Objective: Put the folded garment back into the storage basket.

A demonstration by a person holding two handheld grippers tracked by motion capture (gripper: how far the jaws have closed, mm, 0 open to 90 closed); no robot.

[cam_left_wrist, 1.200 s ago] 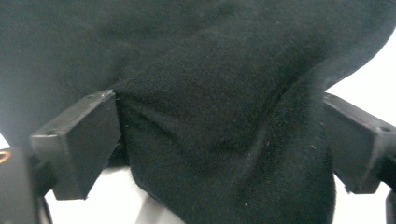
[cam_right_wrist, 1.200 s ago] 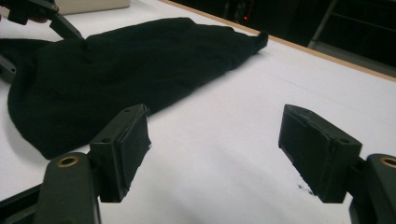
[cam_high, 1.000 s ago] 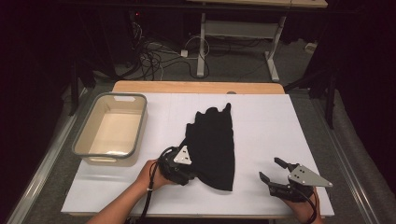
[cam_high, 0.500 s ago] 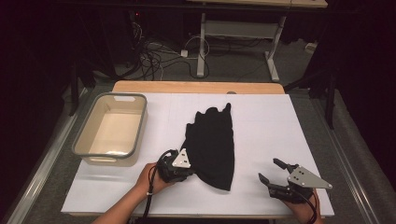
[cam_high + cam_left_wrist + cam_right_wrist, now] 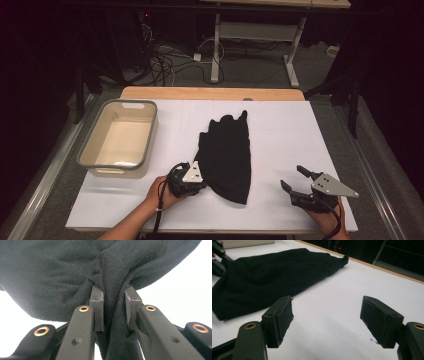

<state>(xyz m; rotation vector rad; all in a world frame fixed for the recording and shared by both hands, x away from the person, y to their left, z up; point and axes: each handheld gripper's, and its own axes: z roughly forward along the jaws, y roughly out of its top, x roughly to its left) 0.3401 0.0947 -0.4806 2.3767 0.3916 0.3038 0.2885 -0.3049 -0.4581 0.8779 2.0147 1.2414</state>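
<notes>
Left gripper (image 5: 200, 184) low, jaws just closed pinching black cloth (image 5: 227, 155), right gripper (image 5: 295, 186) resting, jaws wide.

Black cloth (image 5: 226, 152): one piece, soft knit or fleece-like fabric with a fine nap, matt and plain. You have it lying on the white worktop (image 5: 280, 125), roughly at the middle, its long axis running from your side toward the far edge. The far end finishes in uneven points, one small tab standing out at the top right; the near end narrows to a rounded lobe. It lies mostly flat, folded over on itself, with soft creases along its length. At its near left edge a fold of the fabric is gathered into a raised ridge and pinched between the pads of your left gripper (image 5: 200, 184), wrinkles fanning out from that spot.
</notes>
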